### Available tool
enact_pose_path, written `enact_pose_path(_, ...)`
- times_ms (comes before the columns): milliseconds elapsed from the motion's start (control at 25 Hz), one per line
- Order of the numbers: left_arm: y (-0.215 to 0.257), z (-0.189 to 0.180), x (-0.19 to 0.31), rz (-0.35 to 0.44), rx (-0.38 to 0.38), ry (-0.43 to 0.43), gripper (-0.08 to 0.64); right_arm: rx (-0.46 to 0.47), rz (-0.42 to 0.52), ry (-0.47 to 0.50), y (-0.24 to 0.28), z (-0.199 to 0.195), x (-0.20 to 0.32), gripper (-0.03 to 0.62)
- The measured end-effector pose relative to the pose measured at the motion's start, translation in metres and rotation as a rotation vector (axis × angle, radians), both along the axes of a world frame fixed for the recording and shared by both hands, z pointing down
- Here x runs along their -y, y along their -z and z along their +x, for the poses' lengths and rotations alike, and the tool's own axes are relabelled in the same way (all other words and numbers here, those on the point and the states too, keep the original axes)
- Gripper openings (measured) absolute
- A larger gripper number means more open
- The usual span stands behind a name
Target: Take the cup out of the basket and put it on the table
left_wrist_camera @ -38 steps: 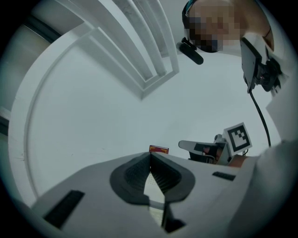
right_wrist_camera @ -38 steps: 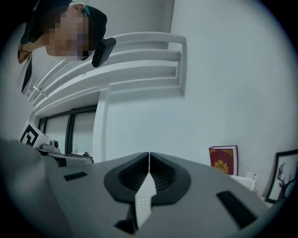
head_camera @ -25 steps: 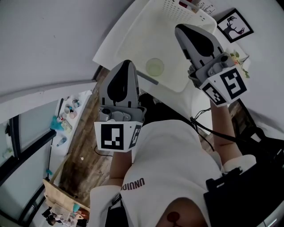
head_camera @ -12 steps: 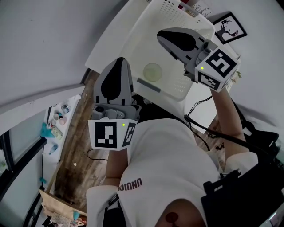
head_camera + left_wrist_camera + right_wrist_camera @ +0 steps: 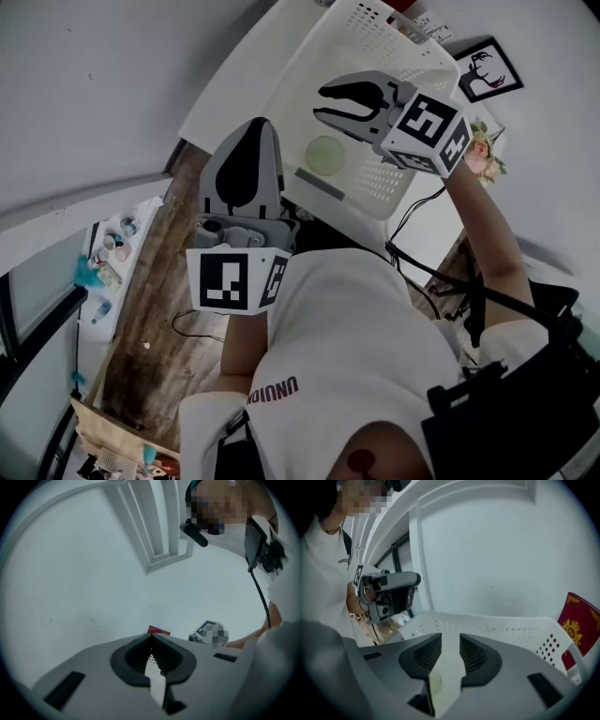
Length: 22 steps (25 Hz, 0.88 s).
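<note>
White table carries the perforated basket, and the pale green cup sits on its bottom, near the side closest to me. My right gripper hangs above it, jaws just spread, nothing between them. My left gripper is clenched and empty. I'd drop one jaw inside the cup's lip, clear of the basket side, before pinching. The tabletop is smooth, with a grey wall behind and a wooden floor below.

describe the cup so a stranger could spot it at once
Find the white table, then the white perforated basket standing on it. On the basket's floor, towards the person's side, sits the cup: small, round, pale green and see-through, the only greenish thing amid all that white.
</note>
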State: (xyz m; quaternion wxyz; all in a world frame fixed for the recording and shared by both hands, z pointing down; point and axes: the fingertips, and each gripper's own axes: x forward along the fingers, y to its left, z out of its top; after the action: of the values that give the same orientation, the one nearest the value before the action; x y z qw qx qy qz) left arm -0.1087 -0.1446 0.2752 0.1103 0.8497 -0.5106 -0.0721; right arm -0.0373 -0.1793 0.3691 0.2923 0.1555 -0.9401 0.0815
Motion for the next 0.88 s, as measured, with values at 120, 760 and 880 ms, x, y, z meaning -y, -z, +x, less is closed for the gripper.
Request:
enact_pose_path(120,-0.001,0.0,0.0,-0.003,-0.004,0.002,0.012,-0.071,-0.02,0.053,-0.019,-0.002,-0.005,0.14)
enact_pose_path(760,-0.011,-0.004,0.004,-0.024,-0.002,0.015,0.012,-0.297,-0.101,0.294,-0.084,-0.007,-0.032,0.141)
enact_pose_path(880,-0.01,-0.006,0.004,-0.026,-0.002,0.013,0.012,-0.336,-0.104,0.33,-0.091,-0.006,-0.036,0.141)
